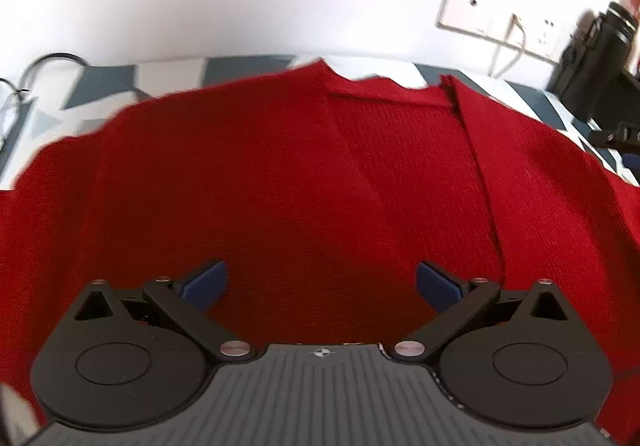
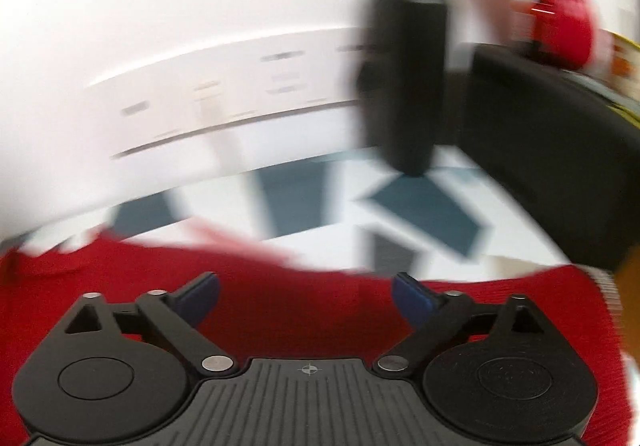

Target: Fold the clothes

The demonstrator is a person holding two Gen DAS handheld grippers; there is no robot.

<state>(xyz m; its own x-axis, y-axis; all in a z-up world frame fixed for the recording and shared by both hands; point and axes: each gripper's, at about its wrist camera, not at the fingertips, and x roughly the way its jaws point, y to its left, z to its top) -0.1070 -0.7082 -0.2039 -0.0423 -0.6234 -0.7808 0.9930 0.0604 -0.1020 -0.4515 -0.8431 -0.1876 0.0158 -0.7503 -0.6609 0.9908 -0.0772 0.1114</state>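
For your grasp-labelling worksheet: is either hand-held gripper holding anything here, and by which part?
Nothing is held. The left hand-held gripper and right hand-held gripper both stand open above the red knitted garment, their pads pressing on no fabric.

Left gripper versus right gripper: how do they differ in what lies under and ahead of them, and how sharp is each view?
The left gripper hangs over the middle of the red garment, which fills its sharp view. The right gripper sits at the garment's edge, with the patterned cloth and a black bottle ahead, and its view is blurred. Shared: both stand open, and neither holds anything.
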